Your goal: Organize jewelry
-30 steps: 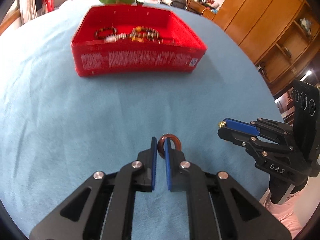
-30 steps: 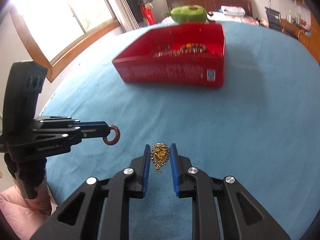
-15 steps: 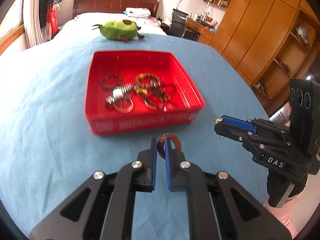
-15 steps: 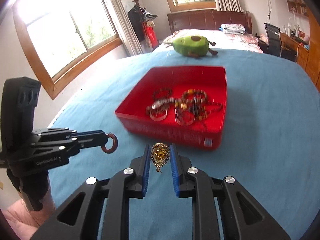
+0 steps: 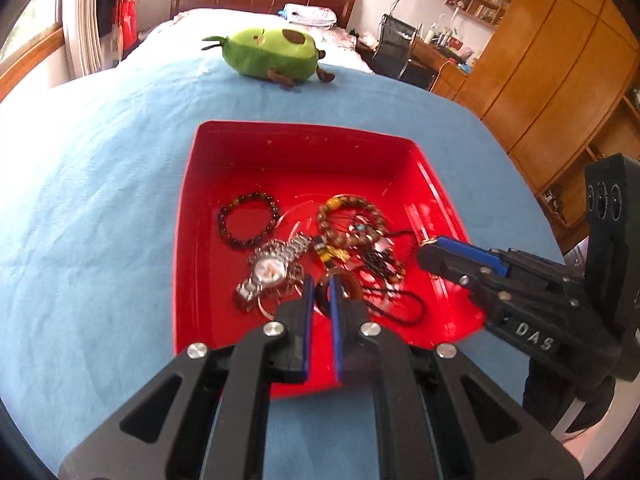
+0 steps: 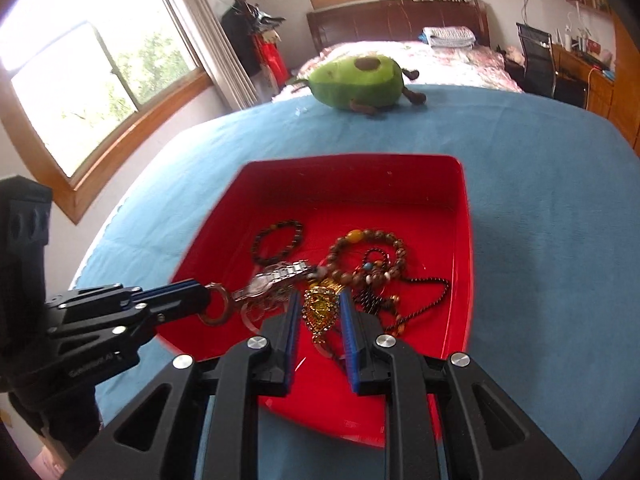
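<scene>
From the left wrist view we look down on a red tray (image 5: 200, 216) resting on a blue blanket (image 5: 88, 184). Our left gripper (image 5: 320, 300) hangs over the tray's near part, its fingers clamped on a brown ring (image 5: 352, 286) that stands upright between the blue pads. In the tray lie a dark bead bracelet (image 5: 248, 220), a silver watch (image 5: 272, 270), a lighter bead bracelet (image 5: 352, 216) and tangled dark cords (image 5: 394, 300). The right gripper (image 5: 430, 246) reaches in from the right over the tray's right side, with a glint of gold at its tip. A green avocado plush (image 5: 272, 56) sits on the blanket beyond the tray, and wooden wardrobes (image 5: 540, 64) fill the right.

From the right wrist view, our right gripper (image 6: 320, 310) holds a gold pendant (image 6: 320, 308) between its fingers, which press on it from both sides, above the tray's (image 6: 464, 216) near half. The left gripper (image 6: 208, 298) comes in from the left, its fingers together on the brown ring (image 6: 218, 310), which hangs over the tray's left edge beside the silver watch (image 6: 276, 276). The bead bracelets and cords lie just past the pendant. The avocado plush (image 6: 360, 80) lies farther back, with a window (image 6: 92, 80) at the left.
</scene>
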Available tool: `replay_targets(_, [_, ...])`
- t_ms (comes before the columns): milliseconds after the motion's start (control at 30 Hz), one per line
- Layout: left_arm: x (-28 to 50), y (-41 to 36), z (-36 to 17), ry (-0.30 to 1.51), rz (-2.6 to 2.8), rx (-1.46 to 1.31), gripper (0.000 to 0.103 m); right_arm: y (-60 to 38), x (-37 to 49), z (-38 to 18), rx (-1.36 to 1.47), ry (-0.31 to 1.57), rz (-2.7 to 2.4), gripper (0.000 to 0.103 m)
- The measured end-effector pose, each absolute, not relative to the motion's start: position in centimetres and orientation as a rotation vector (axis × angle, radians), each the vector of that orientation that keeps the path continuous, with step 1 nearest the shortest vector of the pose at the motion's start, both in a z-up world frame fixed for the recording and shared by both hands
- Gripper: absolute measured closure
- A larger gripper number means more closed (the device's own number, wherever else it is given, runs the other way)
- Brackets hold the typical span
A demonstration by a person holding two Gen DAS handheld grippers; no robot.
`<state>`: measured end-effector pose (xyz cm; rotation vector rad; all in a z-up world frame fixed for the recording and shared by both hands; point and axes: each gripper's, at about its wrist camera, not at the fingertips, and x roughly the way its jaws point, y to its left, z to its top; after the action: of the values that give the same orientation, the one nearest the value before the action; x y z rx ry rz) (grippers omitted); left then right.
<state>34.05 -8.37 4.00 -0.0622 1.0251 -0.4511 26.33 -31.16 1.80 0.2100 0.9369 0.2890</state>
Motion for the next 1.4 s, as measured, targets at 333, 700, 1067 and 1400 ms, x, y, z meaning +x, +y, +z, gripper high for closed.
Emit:
replay_targets(333, [37.5, -9.3, 0.4, 1.084, -0.447, -0.060, 0.095, -30.8, 28.7, -0.7, 0.188, 0.979, 0.247, 0.081])
replay_targets(700, [35.8, -8.4, 2.4, 1.005, -0.407, -0.048, 0.048, -31.8, 26.4, 1.8, 0.169, 0.875, 0.184, 0.047])
replay_targets(1067, [29.4, -6.3, 7.3, 0.834, -0.339, -0.007, 0.026, -31.8, 20.7, 5.1, 0.096, 0.785, 0.146, 0.016])
replay_targets(1400, [23.8, -4.4, 9.2, 0.749, -0.284, 0.021, 0.013, -30.6, 16.3, 6.3, 0.064, 0.752, 0.129, 0.004])
